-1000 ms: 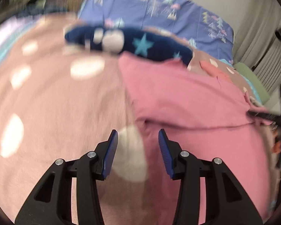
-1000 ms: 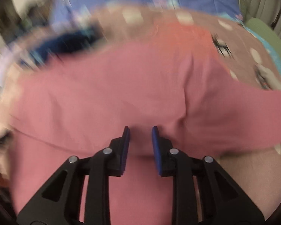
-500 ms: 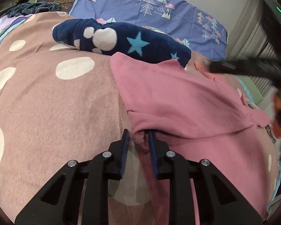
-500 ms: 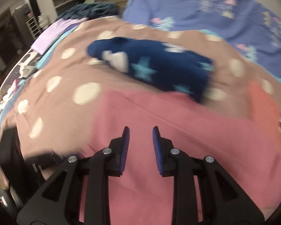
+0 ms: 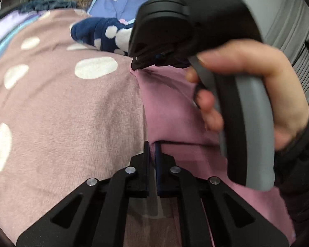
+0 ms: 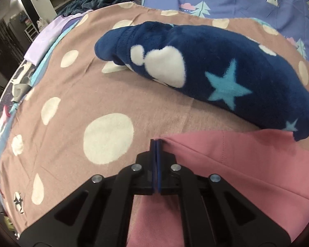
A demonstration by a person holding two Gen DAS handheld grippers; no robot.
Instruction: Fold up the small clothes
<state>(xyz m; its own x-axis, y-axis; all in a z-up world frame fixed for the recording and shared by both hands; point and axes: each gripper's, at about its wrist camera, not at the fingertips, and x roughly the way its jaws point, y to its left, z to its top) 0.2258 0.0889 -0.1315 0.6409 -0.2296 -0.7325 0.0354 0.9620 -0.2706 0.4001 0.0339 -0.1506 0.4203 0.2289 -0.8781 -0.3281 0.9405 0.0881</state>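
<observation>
The smooth pink knit garment (image 5: 175, 111) is seen spread flat over the soft, brushed mauve bedspread with cream oval dots (image 5: 72, 113). Its near edge is pinched by the left gripper (image 5: 152, 150), blue pads pressed onto a thin fold at 6 o'clock in the left wrist view. At 12 o'clock there, the garment's far corner is clamped by the right gripper (image 6: 156, 144), its matte black body and grey handle wrapped by the bare right hand (image 5: 257, 86). In the right wrist view the jaws are pressed fully together on that stitched corner. A plush navy fleece roll with white blobs and pale blue stars (image 6: 216, 76) is laid at 1 o'clock, touching the garment. No writing can be read.
</observation>
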